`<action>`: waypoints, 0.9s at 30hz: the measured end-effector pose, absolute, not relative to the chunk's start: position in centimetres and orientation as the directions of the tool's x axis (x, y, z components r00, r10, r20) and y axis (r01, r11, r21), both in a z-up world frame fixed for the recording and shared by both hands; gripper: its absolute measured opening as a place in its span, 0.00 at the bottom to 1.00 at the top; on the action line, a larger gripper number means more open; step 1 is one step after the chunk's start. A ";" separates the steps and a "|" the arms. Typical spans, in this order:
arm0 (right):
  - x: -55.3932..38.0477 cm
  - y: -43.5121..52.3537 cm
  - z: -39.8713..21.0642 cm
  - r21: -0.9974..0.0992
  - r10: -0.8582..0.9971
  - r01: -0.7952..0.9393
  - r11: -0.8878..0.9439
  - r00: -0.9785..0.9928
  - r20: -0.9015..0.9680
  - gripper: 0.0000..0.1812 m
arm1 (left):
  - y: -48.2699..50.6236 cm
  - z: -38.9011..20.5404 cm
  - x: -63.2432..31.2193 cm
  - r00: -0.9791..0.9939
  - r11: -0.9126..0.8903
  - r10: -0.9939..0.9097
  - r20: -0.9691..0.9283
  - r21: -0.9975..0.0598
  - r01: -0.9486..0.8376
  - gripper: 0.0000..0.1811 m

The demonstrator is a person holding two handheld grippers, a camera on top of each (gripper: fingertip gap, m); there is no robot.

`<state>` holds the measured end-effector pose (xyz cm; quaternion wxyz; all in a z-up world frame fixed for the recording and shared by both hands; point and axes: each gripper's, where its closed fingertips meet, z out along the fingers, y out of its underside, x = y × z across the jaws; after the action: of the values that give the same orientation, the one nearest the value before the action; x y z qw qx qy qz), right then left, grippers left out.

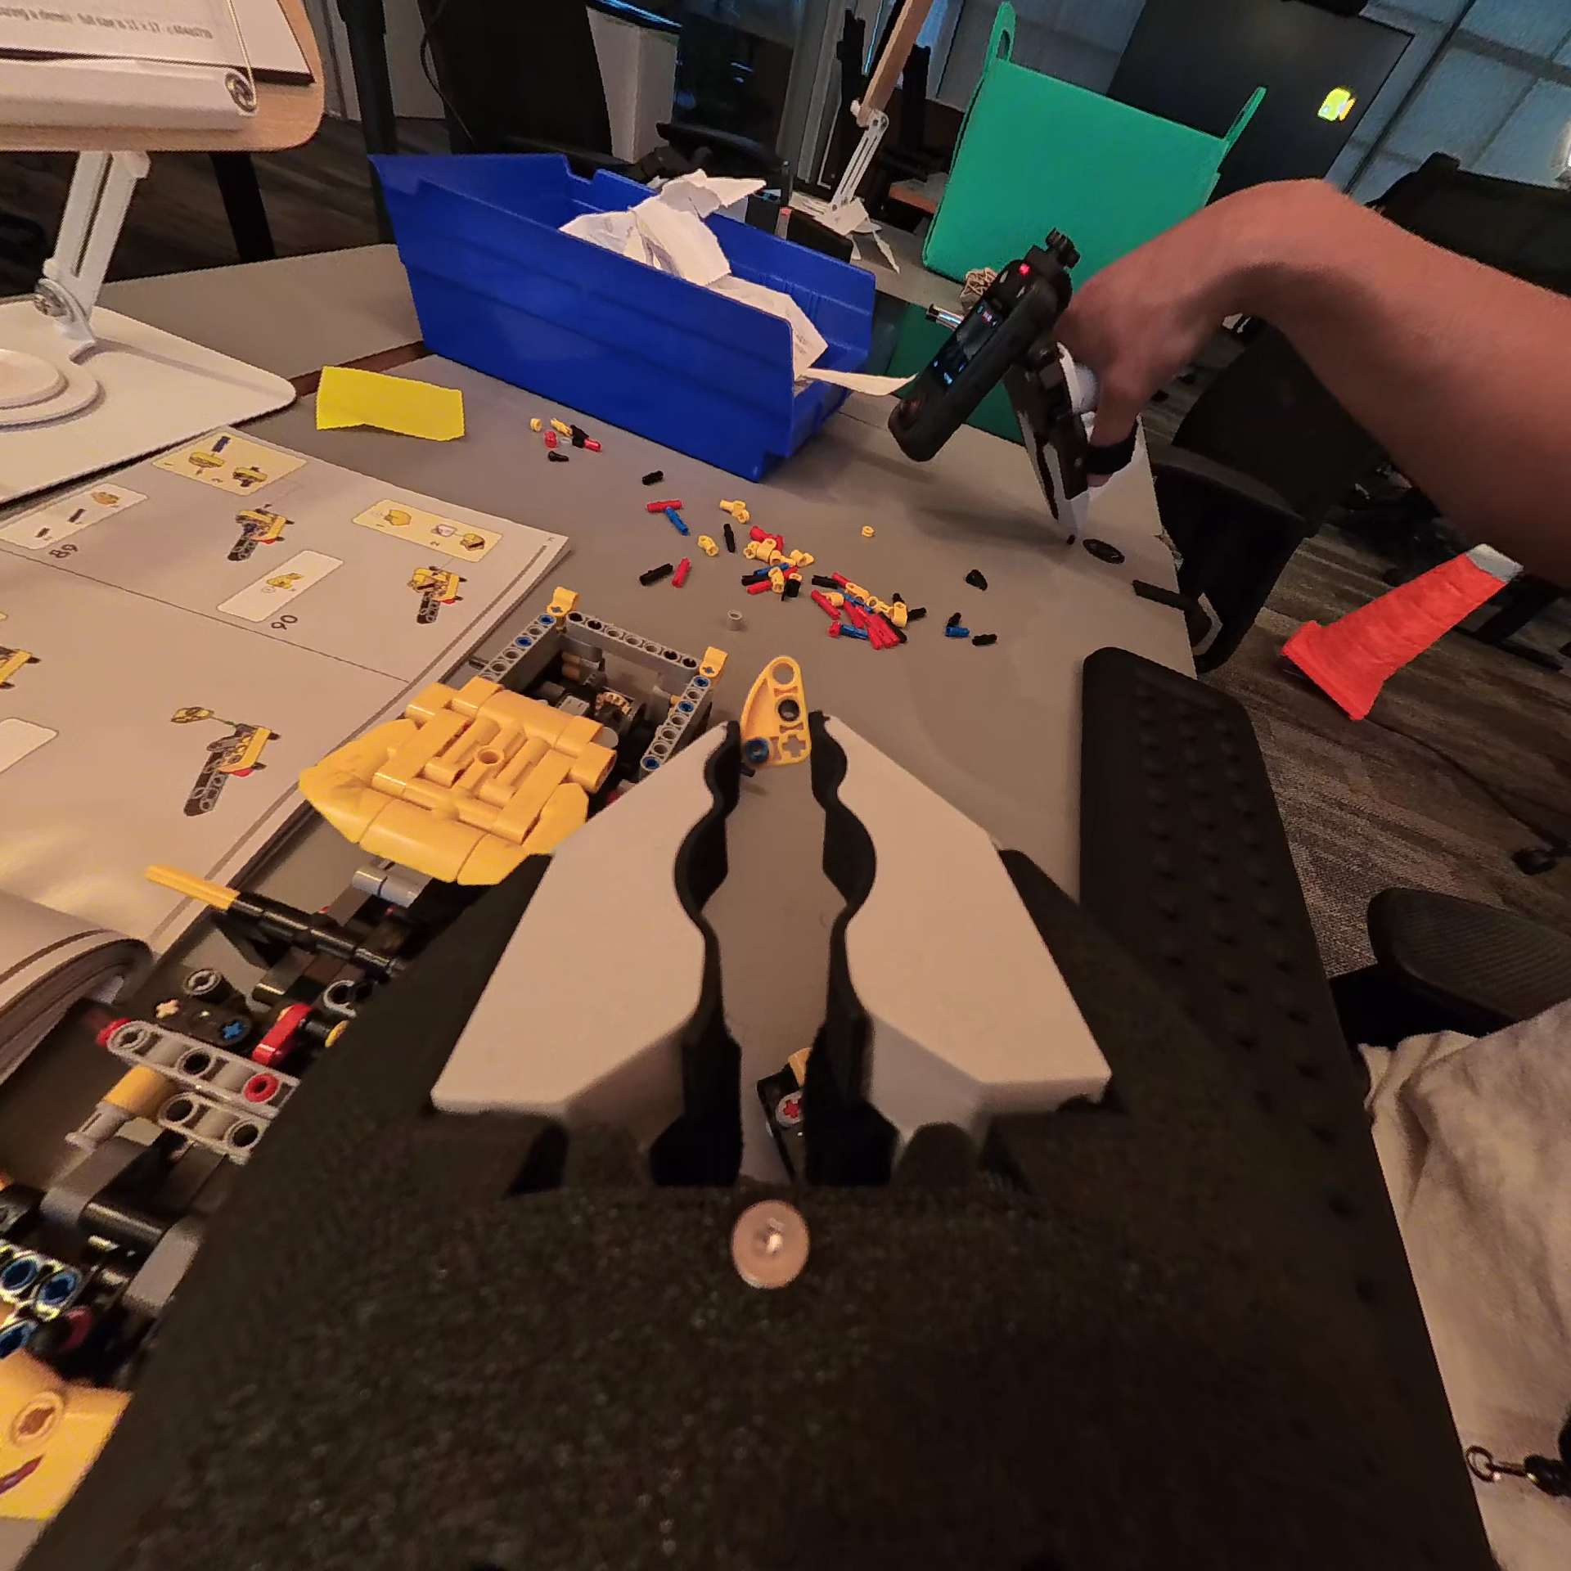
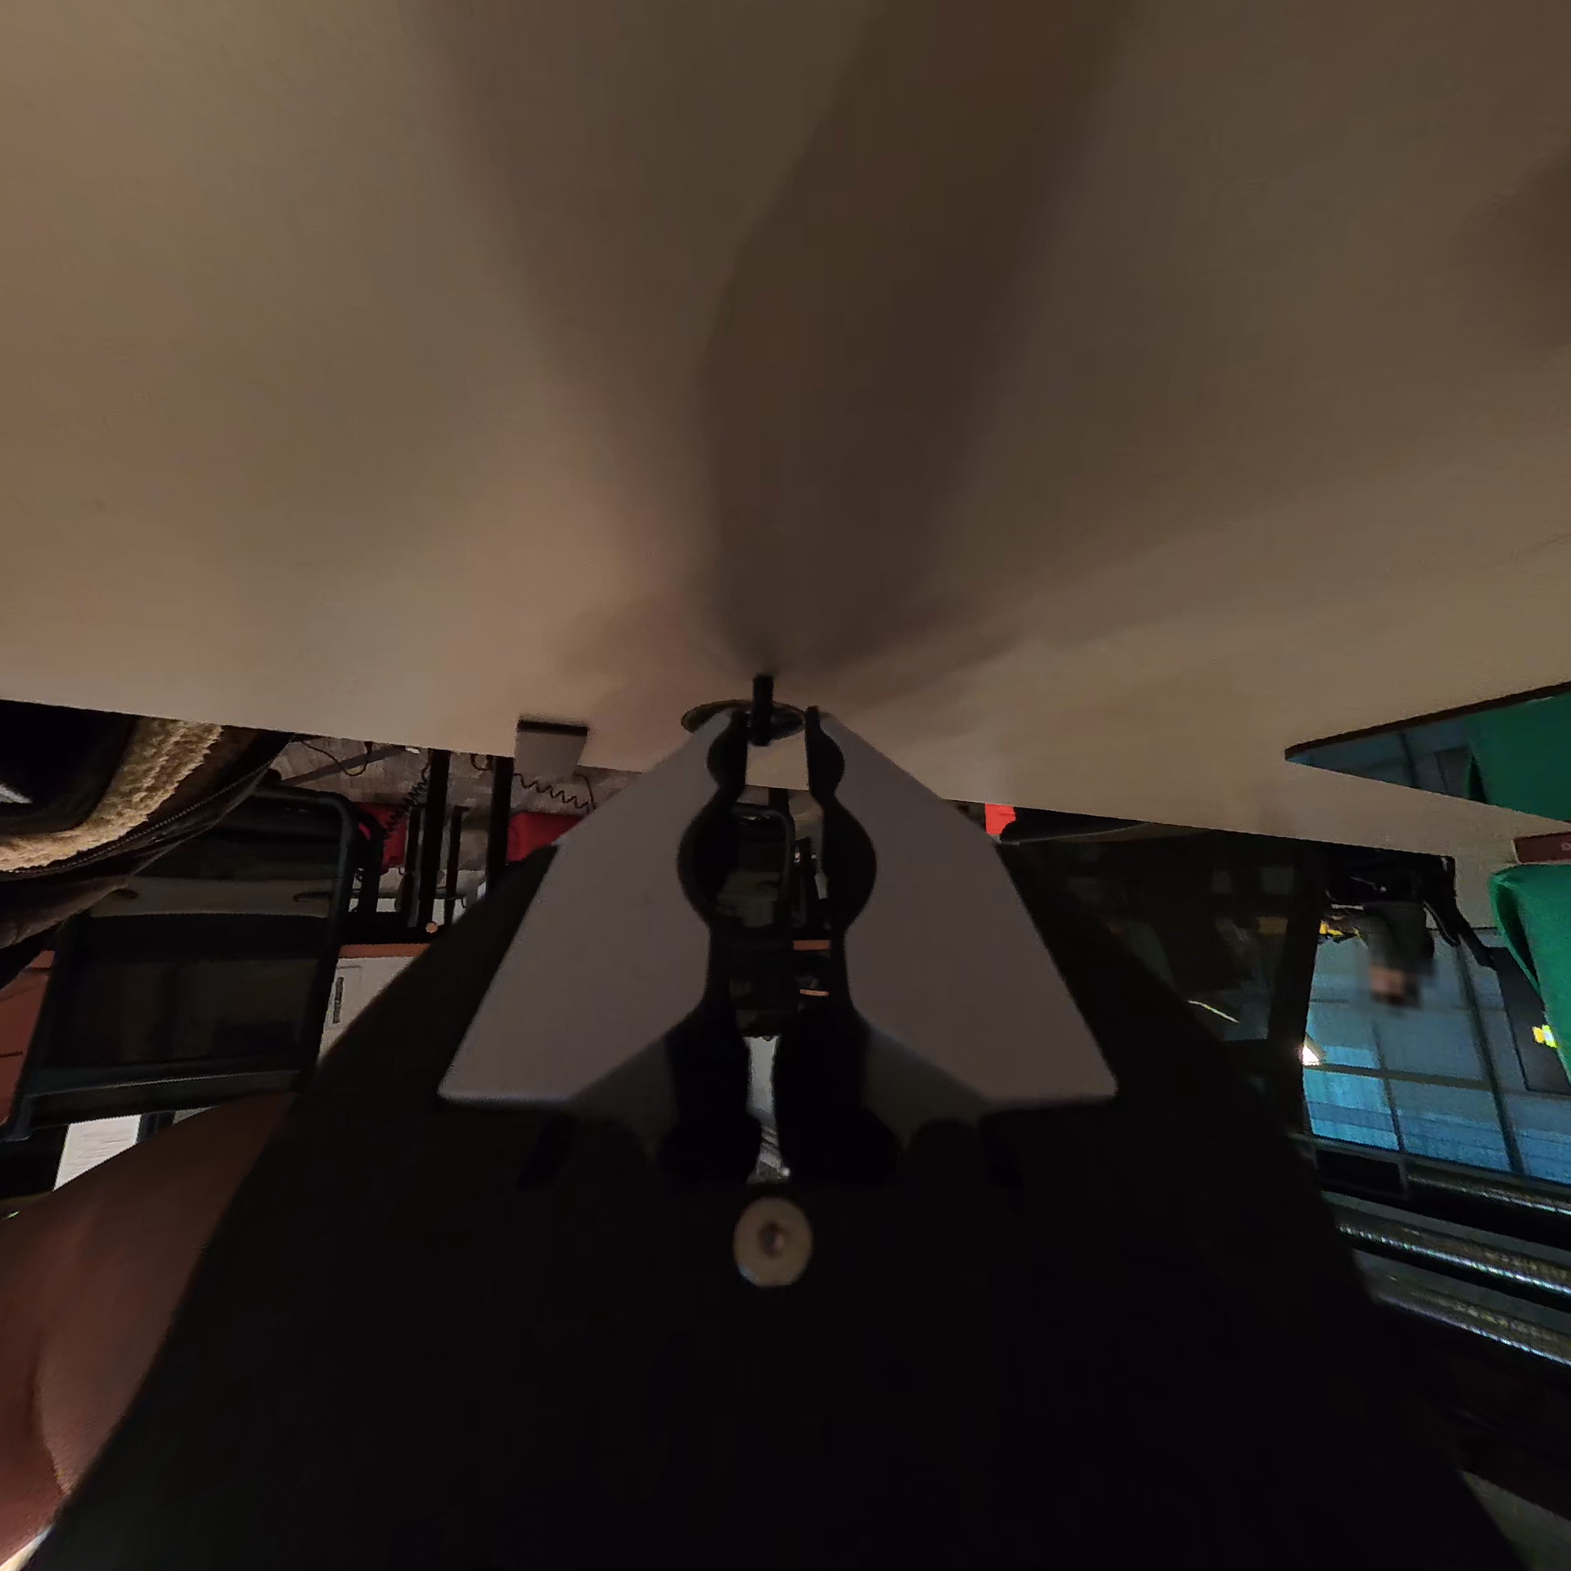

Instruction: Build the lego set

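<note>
My left gripper is shut on a yellow teardrop-shaped Technic piece with a blue pin in it, held just right of the part-built model with its yellow hood and grey frame. My right gripper points down at the grey table near its right edge; it also shows in the left wrist view. Its jaws stand narrowly apart around a small black pin, which lies against the left fingertip with a gap to the right one. A black ring lies beside it.
Loose red, yellow, blue and black pins lie scattered mid-table. An open instruction booklet lies left, more sub-assemblies at bottom left. A blue bin with paper stands behind. A black perforated pad lies right. The gap from one gripper's tips to the other's is roughly 45 cm.
</note>
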<state>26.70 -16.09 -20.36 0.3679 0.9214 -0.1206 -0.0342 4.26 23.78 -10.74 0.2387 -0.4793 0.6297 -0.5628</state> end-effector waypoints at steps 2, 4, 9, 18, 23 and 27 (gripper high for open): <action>26.7 -16.1 -20.3 0.681 -0.246 -0.197 -0.705 0.969 0.026 0.08 | 23.7 -10.8 4.2 -0.429 -0.092 -0.871 0.239 -0.938 -0.335 0.09; 26.4 -16.0 -20.2 0.663 -0.260 -0.202 -0.721 0.966 0.013 0.09 | 23.7 -10.8 4.2 -0.428 -0.092 -0.872 0.238 -0.938 -0.336 0.08; 25.7 -14.6 -19.2 0.386 -0.319 -0.278 -0.880 0.947 -0.045 0.09 | 23.8 -10.7 4.2 -0.425 -0.094 -0.873 0.238 -0.938 -0.333 0.08; 26.1 -14.9 -19.2 -0.397 -0.508 -0.470 -0.788 0.861 -0.010 0.13 | 24.1 -10.7 4.4 -0.413 -0.076 -0.887 0.209 -0.945 -0.317 0.09; 26.1 -14.7 -18.3 -0.629 -0.595 -0.476 -0.615 0.803 -0.027 0.15 | 24.2 -10.0 4.4 -0.409 -0.068 -0.894 0.182 -0.958 -0.277 0.09; 25.7 -14.6 -17.5 -0.656 -0.596 -0.454 -0.603 0.803 -0.008 0.16 | 23.9 -9.5 4.4 -0.409 -0.032 -0.904 0.130 -0.971 -0.237 0.08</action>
<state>25.67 -14.60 -17.54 -0.3339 0.8889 -0.2951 0.1061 4.35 23.86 -9.54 0.2994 -0.4540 0.6279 -0.5567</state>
